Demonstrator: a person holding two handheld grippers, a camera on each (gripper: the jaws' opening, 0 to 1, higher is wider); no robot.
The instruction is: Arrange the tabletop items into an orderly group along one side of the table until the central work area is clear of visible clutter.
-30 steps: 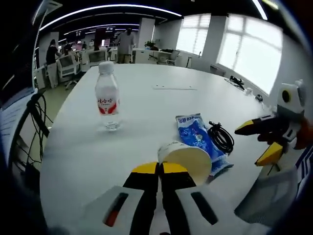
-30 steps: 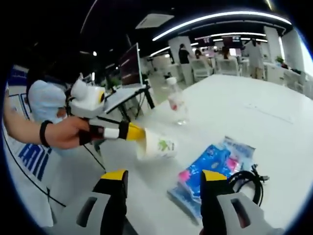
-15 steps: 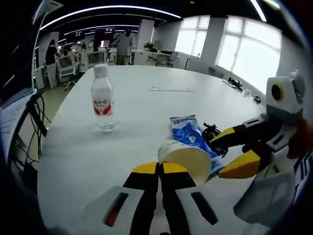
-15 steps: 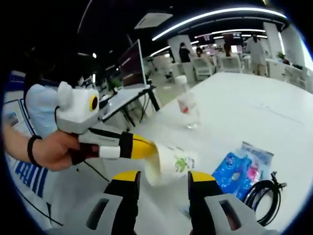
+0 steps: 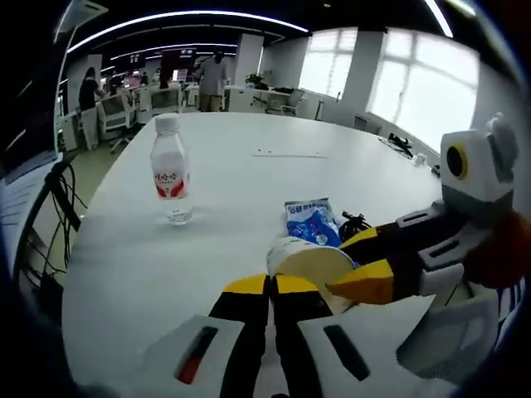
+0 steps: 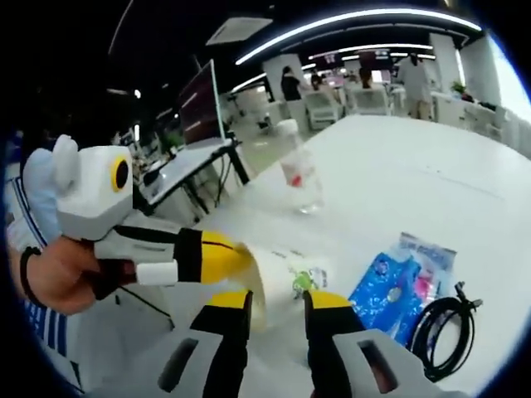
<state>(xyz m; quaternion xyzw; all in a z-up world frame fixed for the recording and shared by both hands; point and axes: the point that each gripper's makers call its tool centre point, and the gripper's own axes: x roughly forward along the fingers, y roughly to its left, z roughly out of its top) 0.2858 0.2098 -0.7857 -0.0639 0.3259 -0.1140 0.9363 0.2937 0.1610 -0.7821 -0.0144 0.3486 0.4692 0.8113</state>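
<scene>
A white paper cup (image 5: 305, 262) lies on its side just above the table, its rim pinched by my left gripper (image 5: 270, 284), whose jaws are shut. My right gripper (image 5: 342, 267) comes in from the right, one jaw above and one below the cup. In the right gripper view the cup (image 6: 292, 278) sits between my right gripper's (image 6: 279, 300) narrowed jaws, which press its two sides. The left gripper (image 6: 235, 254) holds the cup's rim from the left. A water bottle (image 5: 170, 178) stands upright farther back on the white table (image 5: 249, 191).
A blue snack packet (image 5: 310, 220) and a coiled black cable (image 5: 355, 224) lie just behind the cup, also seen as the packet (image 6: 398, 280) and cable (image 6: 444, 325). A thin paper strip (image 5: 290, 153) lies mid-table. Desks, chairs and people stand beyond the far edge.
My right gripper has moved in to the cup and narrowed its jaws around it. The left gripper still holds the cup's rim. Bottle, packet and cable stay put.
</scene>
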